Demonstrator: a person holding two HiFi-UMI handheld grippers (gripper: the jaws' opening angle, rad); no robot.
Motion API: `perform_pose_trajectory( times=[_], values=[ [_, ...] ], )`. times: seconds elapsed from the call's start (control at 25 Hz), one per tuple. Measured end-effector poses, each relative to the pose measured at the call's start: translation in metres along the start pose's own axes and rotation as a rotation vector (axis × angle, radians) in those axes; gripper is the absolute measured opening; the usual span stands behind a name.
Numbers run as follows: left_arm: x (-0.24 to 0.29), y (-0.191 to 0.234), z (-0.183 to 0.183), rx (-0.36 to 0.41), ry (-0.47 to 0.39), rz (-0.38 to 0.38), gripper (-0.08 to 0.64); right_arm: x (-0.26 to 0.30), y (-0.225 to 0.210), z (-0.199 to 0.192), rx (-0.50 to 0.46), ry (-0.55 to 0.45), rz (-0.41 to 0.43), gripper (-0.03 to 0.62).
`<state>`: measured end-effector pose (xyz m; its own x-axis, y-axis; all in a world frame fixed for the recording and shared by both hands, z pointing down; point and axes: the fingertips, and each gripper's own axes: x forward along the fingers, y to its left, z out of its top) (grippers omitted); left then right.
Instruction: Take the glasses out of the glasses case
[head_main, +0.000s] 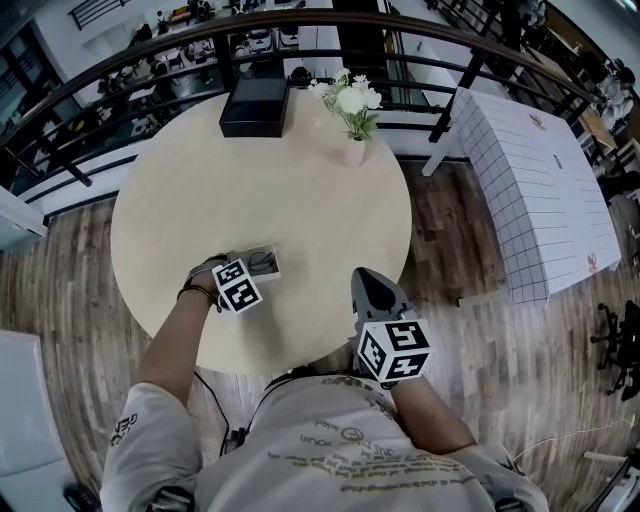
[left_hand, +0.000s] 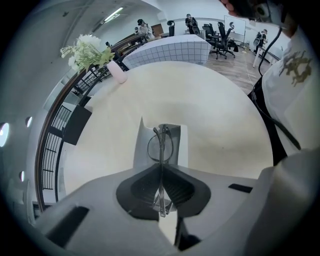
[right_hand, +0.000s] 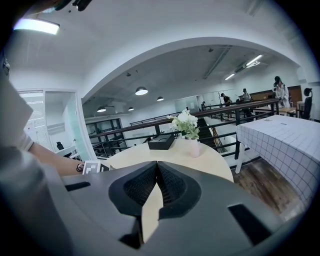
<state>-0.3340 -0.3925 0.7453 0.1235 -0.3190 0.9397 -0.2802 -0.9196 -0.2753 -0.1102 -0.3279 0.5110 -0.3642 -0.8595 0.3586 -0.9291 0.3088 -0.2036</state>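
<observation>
In the left gripper view, thin clear-framed glasses (left_hand: 161, 146) stand edge-on, pinched between the jaws of my left gripper (left_hand: 161, 172), which is shut on them. Under them lies the open pale glasses case (left_hand: 144, 150) on the round beige table (left_hand: 210, 110). In the head view the left gripper (head_main: 245, 272) sits over the case (head_main: 266, 262) near the table's front left. My right gripper (head_main: 364, 278) hovers at the table's front right edge. Its jaws (right_hand: 156, 167) are shut with nothing between them.
A black box (head_main: 255, 105) and a pink vase of white flowers (head_main: 352, 110) stand at the table's far side. A curved black railing (head_main: 150, 60) runs behind the table. A table with a white grid-patterned cloth (head_main: 540, 190) stands on the wooden floor to the right.
</observation>
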Motion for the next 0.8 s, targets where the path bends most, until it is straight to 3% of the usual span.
perform_pose_trajectory(
  times=[0.36,0.6,0.8],
  values=[
    [-0.046,0.006,0.017,-0.148,-0.106,0.059,0.029,0.009,0.006,0.004,-0.026,0.008,0.097,0.017],
    [-0.098,0.011,0.046,-0.334,-0.254,0.144,0.029,0.018,0.02,0.008,-0.058,0.016,0.199,0.017],
    [-0.149,0.015,0.078,-0.579,-0.465,0.233,0.029,0.022,0.033,0.014,-0.086,0.007,0.28,0.016]
  ],
)
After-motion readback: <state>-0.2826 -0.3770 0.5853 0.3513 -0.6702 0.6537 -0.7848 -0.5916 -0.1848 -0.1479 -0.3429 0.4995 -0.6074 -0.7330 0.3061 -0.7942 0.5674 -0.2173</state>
